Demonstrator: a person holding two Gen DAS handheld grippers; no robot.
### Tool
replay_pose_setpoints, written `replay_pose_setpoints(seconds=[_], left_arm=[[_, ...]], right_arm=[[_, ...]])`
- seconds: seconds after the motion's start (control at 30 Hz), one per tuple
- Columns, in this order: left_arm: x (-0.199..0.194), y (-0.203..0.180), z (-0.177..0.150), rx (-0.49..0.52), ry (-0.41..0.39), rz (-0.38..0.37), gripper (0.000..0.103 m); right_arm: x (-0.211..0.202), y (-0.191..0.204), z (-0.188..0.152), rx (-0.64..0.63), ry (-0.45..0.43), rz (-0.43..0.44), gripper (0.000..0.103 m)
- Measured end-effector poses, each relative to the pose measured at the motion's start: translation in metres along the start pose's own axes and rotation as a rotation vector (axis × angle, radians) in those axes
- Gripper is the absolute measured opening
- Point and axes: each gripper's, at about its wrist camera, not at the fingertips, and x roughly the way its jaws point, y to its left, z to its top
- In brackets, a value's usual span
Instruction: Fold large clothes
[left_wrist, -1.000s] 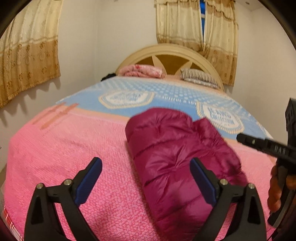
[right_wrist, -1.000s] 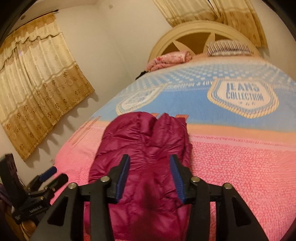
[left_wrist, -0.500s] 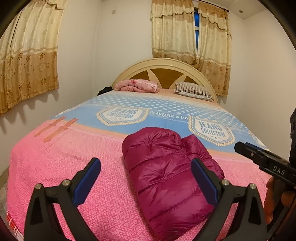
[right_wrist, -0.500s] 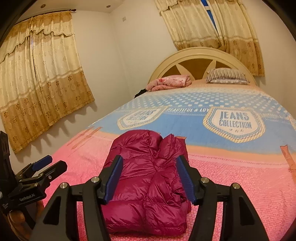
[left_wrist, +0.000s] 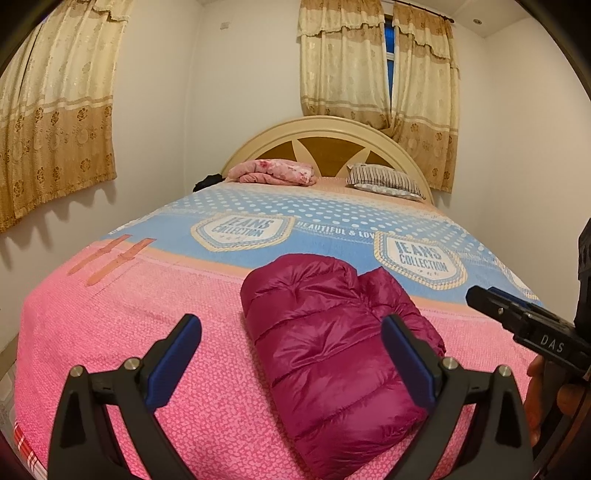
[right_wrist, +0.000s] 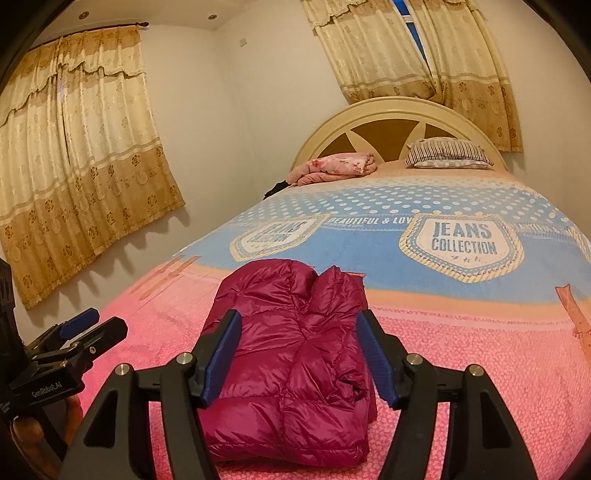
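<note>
Maroon jacket (left_wrist: 332, 350) lies folded mid-frame on the bed (left_wrist: 147, 332); left gripper (left_wrist: 291, 354) wide open and empty, right gripper (right_wrist: 299, 354) just widened, holding nothing.

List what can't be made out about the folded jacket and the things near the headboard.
- Magenta jacket: its near end, left wrist view, is cut off by the frame's bottom edge and gripper finger.
- Jacket's underside: hidden against the bedspread, both views.
- Dark item beside the pink bundle: too small to identify.
</note>
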Motion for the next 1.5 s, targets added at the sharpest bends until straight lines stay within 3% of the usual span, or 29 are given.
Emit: replay_pose_setpoints(seconds=[1.1, 1.5], left_arm=[[-0.005, -0.008, 0.004, 0.027, 0.002, -0.020, 0.103], [-0.014, -0.008, 0.007, 0.016, -0.041, 0.012, 0.103]], right_arm=[[-0.001, 0.004, -0.007, -0.006, 0.000, 0.019, 0.069], [-0.004, 0.011, -0.005, -0.026, -0.004, 0.037, 0.069]])
